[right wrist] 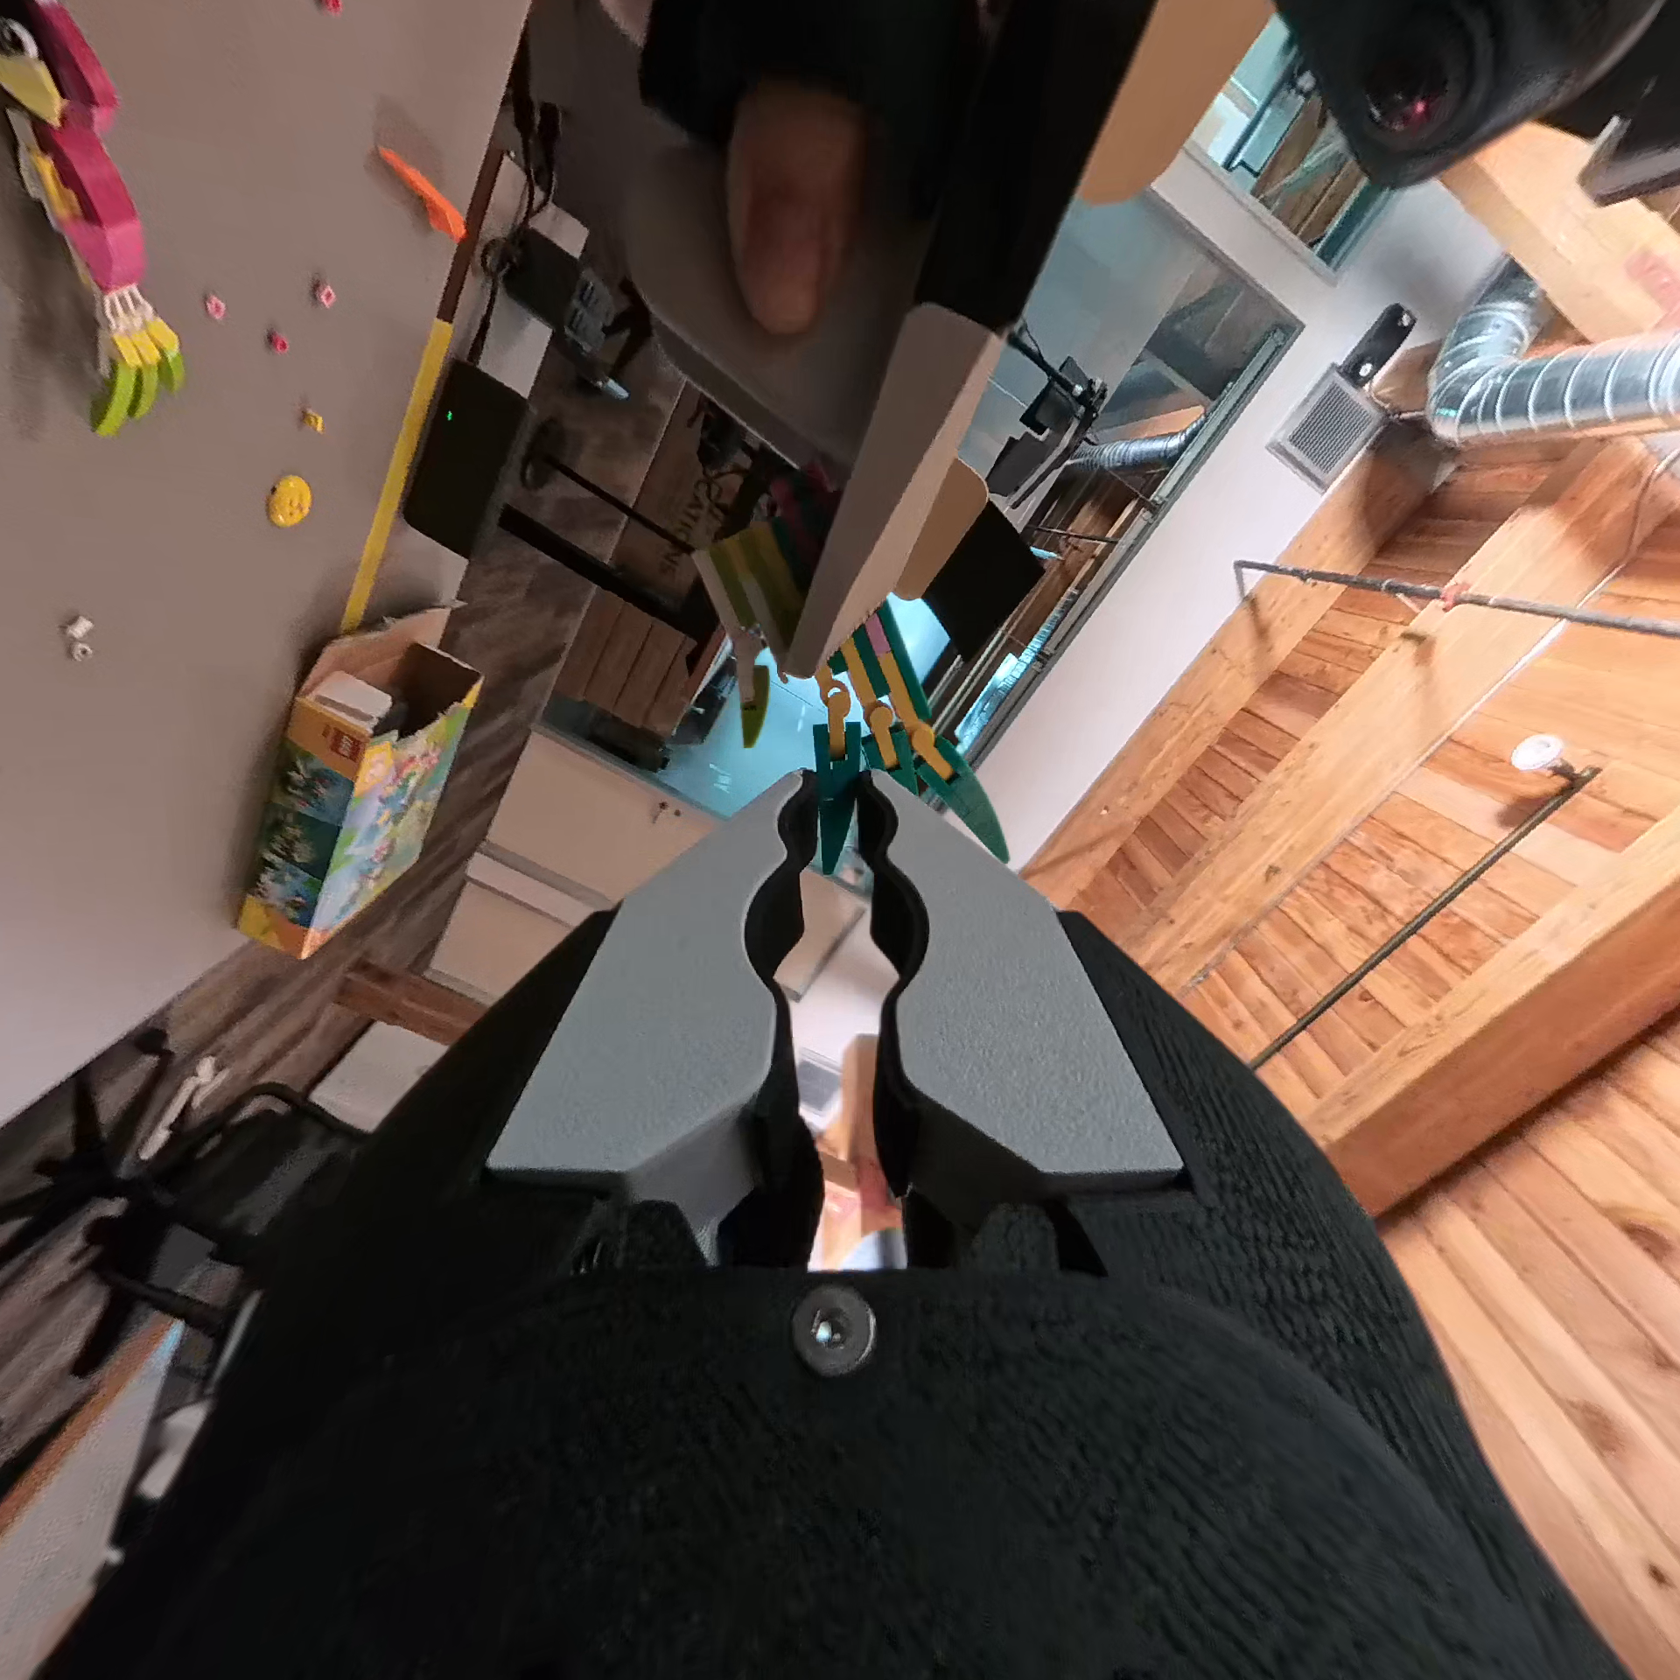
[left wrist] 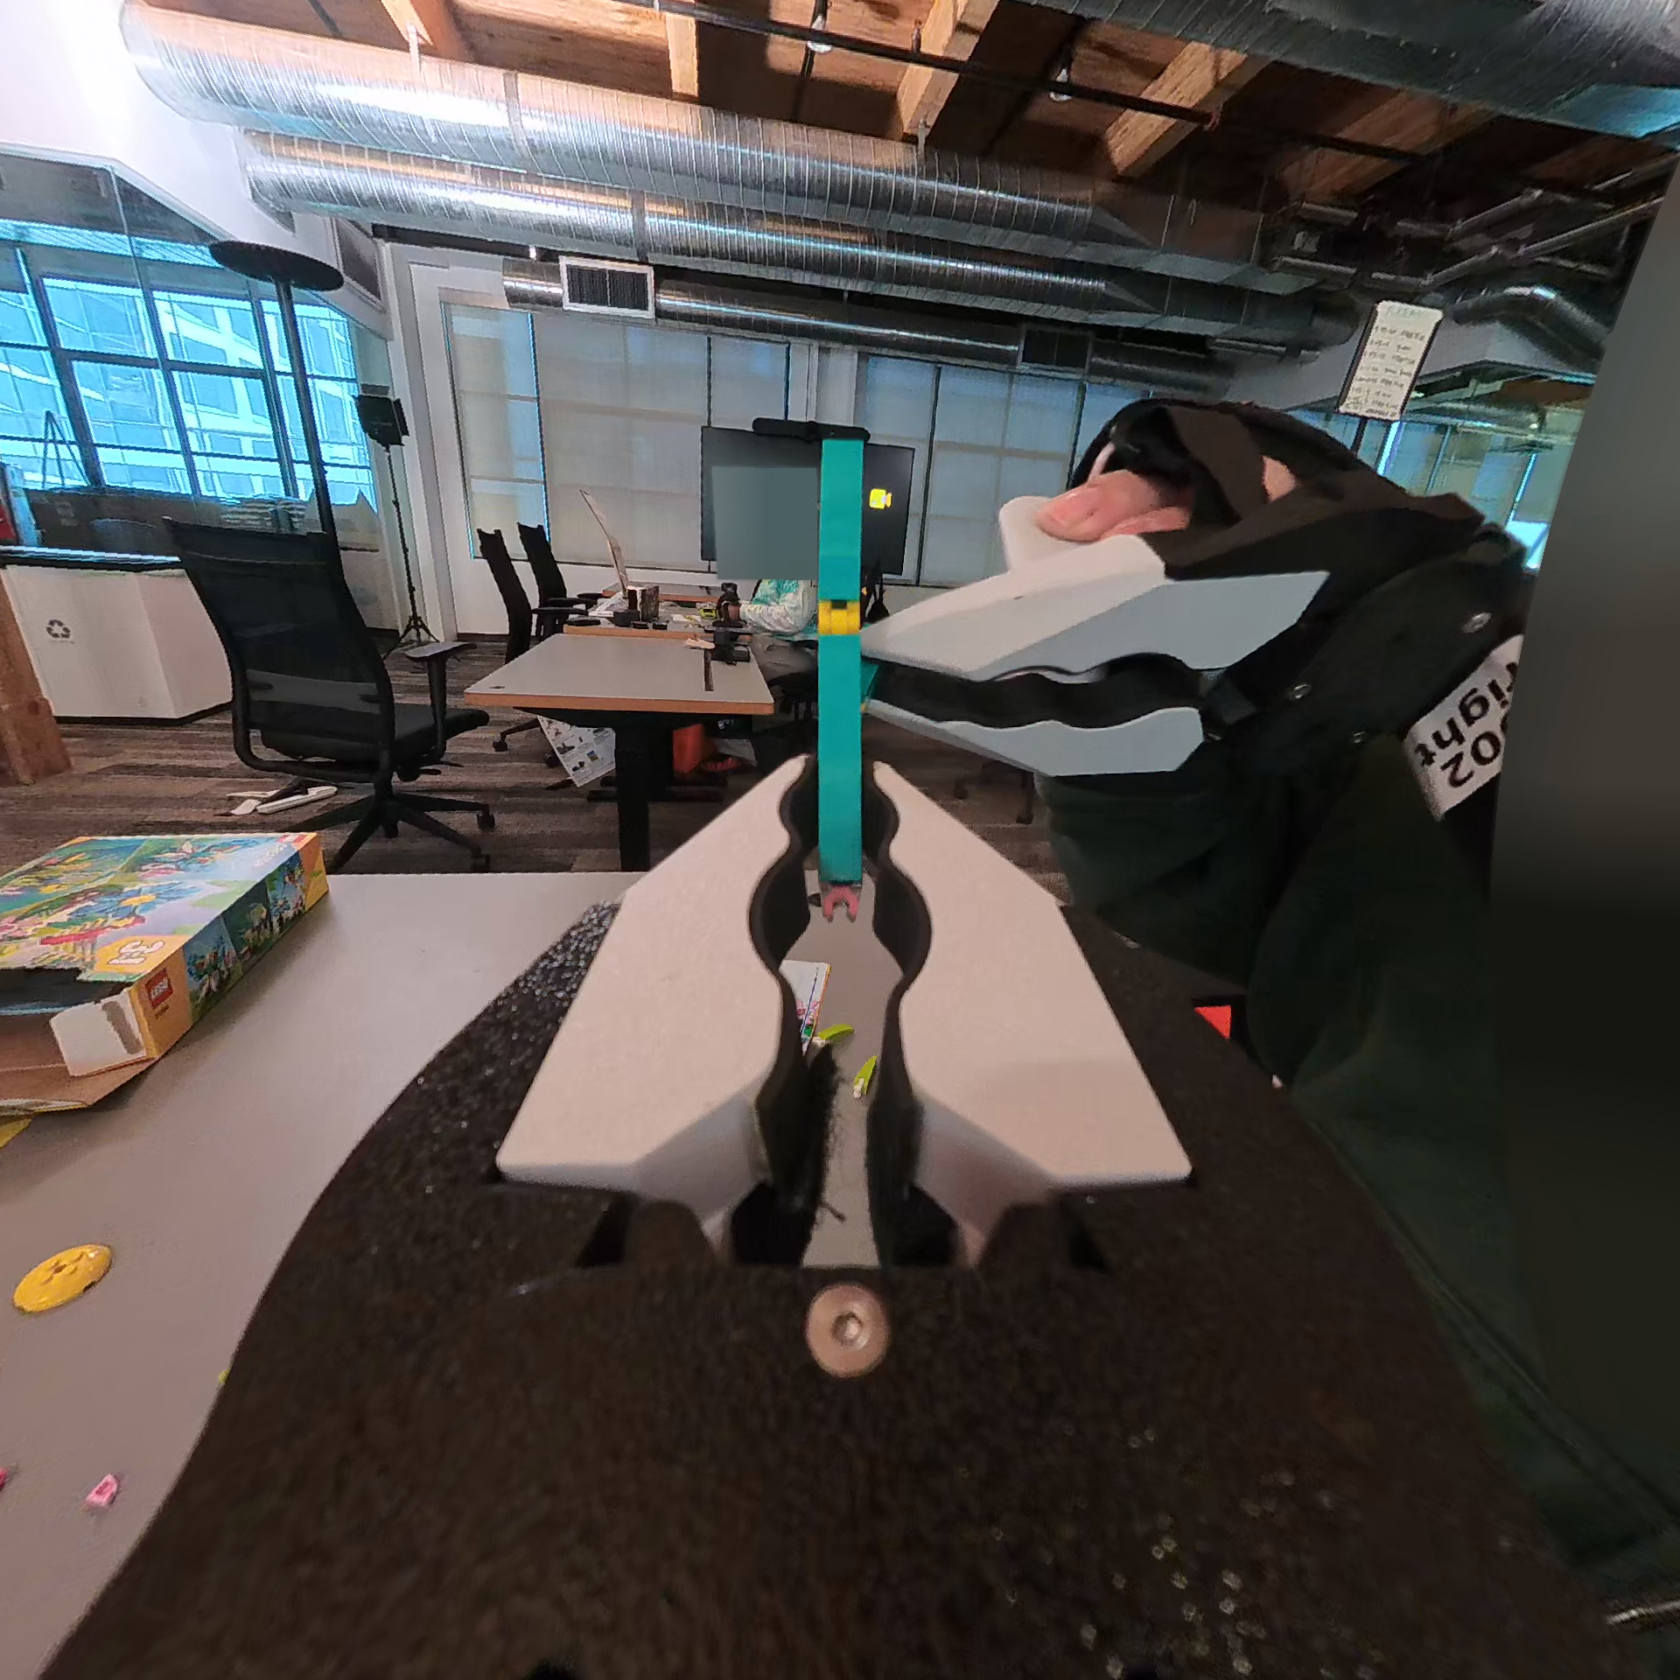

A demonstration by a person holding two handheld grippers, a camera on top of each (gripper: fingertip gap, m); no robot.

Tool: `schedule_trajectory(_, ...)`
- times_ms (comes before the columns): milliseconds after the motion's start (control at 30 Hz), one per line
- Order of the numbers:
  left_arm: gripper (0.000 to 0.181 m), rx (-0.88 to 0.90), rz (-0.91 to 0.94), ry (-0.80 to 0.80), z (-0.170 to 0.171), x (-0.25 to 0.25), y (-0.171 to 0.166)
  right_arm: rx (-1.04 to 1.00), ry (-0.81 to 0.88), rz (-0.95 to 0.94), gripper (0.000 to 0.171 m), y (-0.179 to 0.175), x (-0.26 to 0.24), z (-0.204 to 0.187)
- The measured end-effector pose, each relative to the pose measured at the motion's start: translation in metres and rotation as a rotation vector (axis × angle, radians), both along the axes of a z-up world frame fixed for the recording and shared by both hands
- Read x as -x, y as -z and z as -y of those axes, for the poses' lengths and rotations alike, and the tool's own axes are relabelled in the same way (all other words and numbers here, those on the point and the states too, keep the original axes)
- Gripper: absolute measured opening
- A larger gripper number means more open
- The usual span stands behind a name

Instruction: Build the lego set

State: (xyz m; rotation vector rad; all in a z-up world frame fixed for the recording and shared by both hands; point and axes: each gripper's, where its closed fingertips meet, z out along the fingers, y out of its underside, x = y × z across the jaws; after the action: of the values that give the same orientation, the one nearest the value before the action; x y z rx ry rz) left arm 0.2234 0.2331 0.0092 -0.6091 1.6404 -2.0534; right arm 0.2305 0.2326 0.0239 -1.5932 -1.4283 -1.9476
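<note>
My left gripper (left wrist: 841, 773) is shut on the lower end of a tall teal lego assembly (left wrist: 841, 545), which it holds upright above the table; a yellow piece (left wrist: 838, 616) sits midway up. My right gripper (left wrist: 873, 677) comes in from the right, its tips at the assembly's side. In the right wrist view my right gripper (right wrist: 832, 782) is shut on a teal leaf-shaped piece (right wrist: 836, 823) hanging from yellow clips (right wrist: 880, 718) on that assembly. One of the left gripper's fingers (right wrist: 873, 509) reaches down from above it.
An opened lego box (left wrist: 155, 918) (right wrist: 355, 791) lies on the grey table (left wrist: 364, 1000). A yellow round piece (left wrist: 64, 1277) (right wrist: 289, 500), small pink pieces (left wrist: 100, 1491) and a pink-and-lime build (right wrist: 91, 209) lie there too. Office chairs (left wrist: 318, 673) and desks stand beyond.
</note>
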Motion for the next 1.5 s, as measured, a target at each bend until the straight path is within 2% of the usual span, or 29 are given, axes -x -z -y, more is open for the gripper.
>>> schedule_trajectory(533,0.006,-0.078,-0.009,-0.018,0.009,-0.001,0.008,0.117,-0.017,0.077,0.006,0.008,0.002,0.007)
schedule_trajectory(733,0.006,-0.114,0.0,-0.044,0.011,-0.001,0.01,0.11,-0.004,0.013,0.006,0.009,0.001,0.009)
schedule_trajectory(967,0.006,-0.154,-0.029,0.033,0.018,0.001,0.019,0.187,-0.025,-0.154,0.006,0.019,0.004,0.017)
schedule_trajectory(1167,0.006,-0.157,0.005,0.046,0.019,0.004,0.017,0.159,-0.042,-0.268,0.006,0.016,0.008,0.018)
schedule_trajectory(1500,0.006,-0.123,0.028,0.113,0.021,0.011,0.013,0.145,-0.075,-0.339,0.006,0.014,0.012,0.019)
